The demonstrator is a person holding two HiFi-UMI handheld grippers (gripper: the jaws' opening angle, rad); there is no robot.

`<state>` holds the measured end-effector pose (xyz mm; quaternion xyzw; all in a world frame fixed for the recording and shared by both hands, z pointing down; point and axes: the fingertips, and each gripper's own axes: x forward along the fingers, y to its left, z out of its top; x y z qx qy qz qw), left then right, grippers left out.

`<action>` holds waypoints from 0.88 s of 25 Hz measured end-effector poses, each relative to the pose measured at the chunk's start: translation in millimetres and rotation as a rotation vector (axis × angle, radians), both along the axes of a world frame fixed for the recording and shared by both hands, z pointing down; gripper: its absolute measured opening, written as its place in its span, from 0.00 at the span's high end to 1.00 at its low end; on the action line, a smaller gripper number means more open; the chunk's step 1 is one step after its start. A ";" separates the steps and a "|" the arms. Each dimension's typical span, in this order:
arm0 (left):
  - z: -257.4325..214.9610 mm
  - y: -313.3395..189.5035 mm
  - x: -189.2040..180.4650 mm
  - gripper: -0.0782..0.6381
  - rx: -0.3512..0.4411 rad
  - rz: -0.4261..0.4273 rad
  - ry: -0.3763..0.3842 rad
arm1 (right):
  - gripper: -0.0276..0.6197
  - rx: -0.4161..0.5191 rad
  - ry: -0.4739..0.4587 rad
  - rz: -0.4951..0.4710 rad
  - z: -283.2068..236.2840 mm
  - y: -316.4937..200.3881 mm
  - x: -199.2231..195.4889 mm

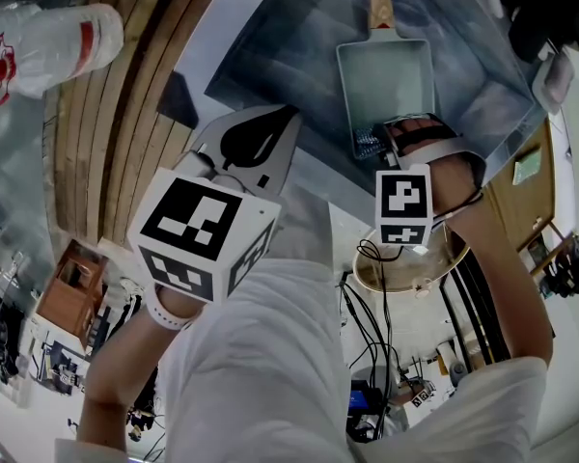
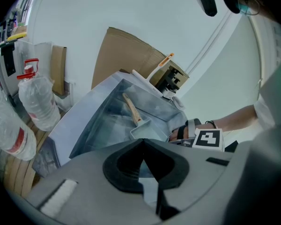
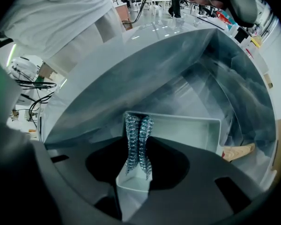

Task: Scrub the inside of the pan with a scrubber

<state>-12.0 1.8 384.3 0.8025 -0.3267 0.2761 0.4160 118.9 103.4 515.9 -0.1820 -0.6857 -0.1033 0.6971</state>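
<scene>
Pinched hard between the jaws of the right gripper (image 3: 137, 142) is a metal mesh scrubber (image 3: 136, 125). It is squeezed to a narrow strip, and its free end sticks out past the tips over the near left corner of the rectangular pan (image 3: 189, 131). I cannot tell whether it touches the pan floor.

The scrubber looks light, soft and springy. It should flatten under pressure, so I judge the mid-body hold sound, with enough mesh left ahead of the tips to do the rubbing.

The pan lies directly below and ahead of these jaws on the sink (image 3: 131, 74) floor. It seems thin, stiff and fairly light, and is likely to skate on the slick steel when pushed. Its wooden handle (image 3: 238, 152) points away to the gripper's right. That is the natural place to steady it.

The left gripper (image 2: 143, 144) is drawn back from the basin, with its jaws closed together on nothing and the pan well ahead of it.

Upright pan walls and square corners will stop each stroke short. Most open floor lies ahead and to the right of the tips. Steep sink walls close in on every side, leaving room mainly from above.
</scene>
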 end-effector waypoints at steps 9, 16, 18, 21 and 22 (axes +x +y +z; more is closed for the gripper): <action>-2.7 1.8 -2.5 0.88 0.007 -0.002 0.002 | 0.77 -0.136 -0.008 0.035 -30.7 14.9 8.5; -3.8 0.3 -2.7 0.88 0.012 0.001 0.002 | 0.76 -0.096 -0.092 0.623 -42.6 -28.6 3.4; -4.0 0.1 -1.7 0.88 0.012 0.001 0.002 | 0.76 -0.071 -0.144 0.782 -41.6 -46.9 -0.7; -4.1 -1.6 -1.4 0.88 0.014 0.002 0.002 | 0.76 -0.051 -0.208 1.002 -37.4 -70.6 -5.9; -4.1 -2.2 -1.8 0.88 0.014 0.000 0.001 | 0.76 -0.054 -0.225 1.087 -35.6 -77.9 -6.8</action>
